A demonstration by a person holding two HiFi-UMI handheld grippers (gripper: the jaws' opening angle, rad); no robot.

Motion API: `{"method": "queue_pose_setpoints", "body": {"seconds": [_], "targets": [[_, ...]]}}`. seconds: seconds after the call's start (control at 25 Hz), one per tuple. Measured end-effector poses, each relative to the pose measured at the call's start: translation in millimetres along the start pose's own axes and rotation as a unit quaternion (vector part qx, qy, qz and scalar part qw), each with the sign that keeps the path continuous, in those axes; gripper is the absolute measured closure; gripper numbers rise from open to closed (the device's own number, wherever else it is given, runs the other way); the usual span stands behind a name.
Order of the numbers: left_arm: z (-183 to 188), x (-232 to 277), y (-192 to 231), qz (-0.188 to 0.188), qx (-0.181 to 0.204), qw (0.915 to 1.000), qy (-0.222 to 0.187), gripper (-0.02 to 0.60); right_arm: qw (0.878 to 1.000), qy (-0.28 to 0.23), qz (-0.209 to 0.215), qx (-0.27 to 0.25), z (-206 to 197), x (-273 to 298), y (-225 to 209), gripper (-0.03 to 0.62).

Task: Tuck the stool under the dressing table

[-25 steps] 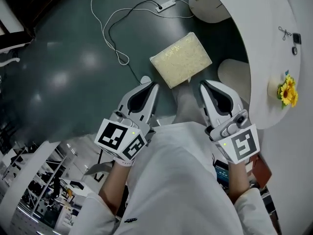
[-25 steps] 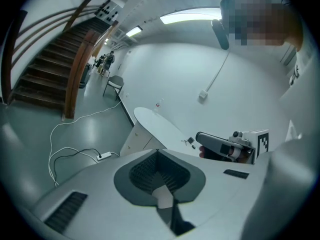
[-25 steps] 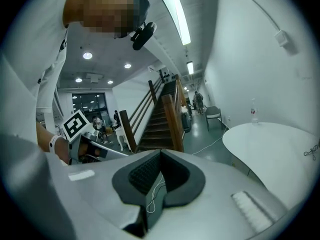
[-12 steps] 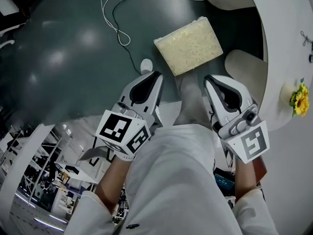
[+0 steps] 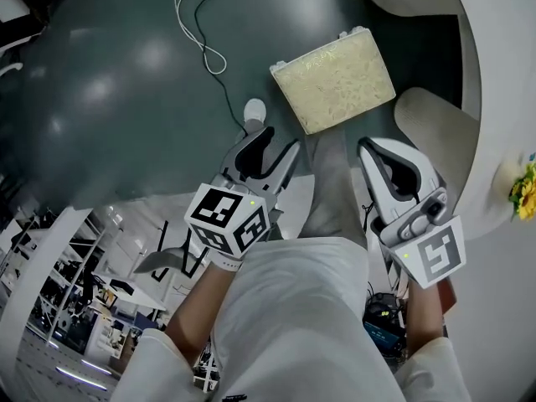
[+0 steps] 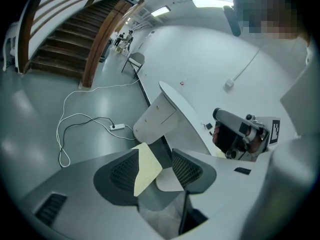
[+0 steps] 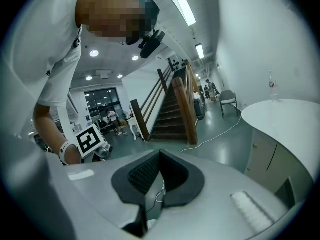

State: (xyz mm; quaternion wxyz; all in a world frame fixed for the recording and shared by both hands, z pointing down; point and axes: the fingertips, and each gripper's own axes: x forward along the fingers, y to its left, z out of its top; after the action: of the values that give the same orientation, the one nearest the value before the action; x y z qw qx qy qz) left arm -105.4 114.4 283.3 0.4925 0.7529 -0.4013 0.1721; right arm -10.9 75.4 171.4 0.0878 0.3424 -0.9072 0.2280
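Observation:
The stool, topped by a cream fuzzy cushion [image 5: 334, 79], stands on the dark floor beside the white curved dressing table [image 5: 480, 74]. My left gripper [image 5: 276, 144] hangs just short of the cushion's near corner. Its jaws have just been opening and stand apart, with nothing pressed between them. In the left gripper view the cushion [image 6: 146, 168] shows through the gap of the left gripper [image 6: 157, 160], with the table [image 6: 176, 104] behind. My right gripper [image 5: 369, 147] is shut and empty, near the cushion's right corner. The right gripper [image 7: 159, 157] shows closed pads in its own view.
A white cable [image 5: 194, 38] with a power strip [image 6: 118, 127] loops over the floor left of the stool. A small white disc [image 5: 254, 108] lies by the left gripper. Yellow flowers [image 5: 525, 193] stand on the table's edge. A wooden staircase [image 7: 176, 109] rises behind.
Both grippers have sunk toward the stool, and the cushion now sits closer to their tips. The left jaws, shut before, now stand apart. The right jaws stay shut.

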Motion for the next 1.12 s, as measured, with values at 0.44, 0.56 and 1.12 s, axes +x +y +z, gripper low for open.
{"method": "queue_pose_setpoints", "body": {"seconds": [0.44,0.56,1.12], "targets": [[-34.8,36.6,36.9,0.003,-0.044,0.999,0.006,0.315,1.0,0.017,0.016,-0.006,-26.7,29.4,-9.9,0.583],[-42.5,48.4,51.3,0.007,-0.058,0.9983,0.006,0.304,1.0,0.023,0.018,-0.005,-37.4,37.6,-14.3,0.584],[-59.6,90.5,79.8,0.002,-0.063,0.9975,0.032,0.298,0.999,0.039,-0.01,0.012,-83.9,73.7,-52.0,0.583]]}}
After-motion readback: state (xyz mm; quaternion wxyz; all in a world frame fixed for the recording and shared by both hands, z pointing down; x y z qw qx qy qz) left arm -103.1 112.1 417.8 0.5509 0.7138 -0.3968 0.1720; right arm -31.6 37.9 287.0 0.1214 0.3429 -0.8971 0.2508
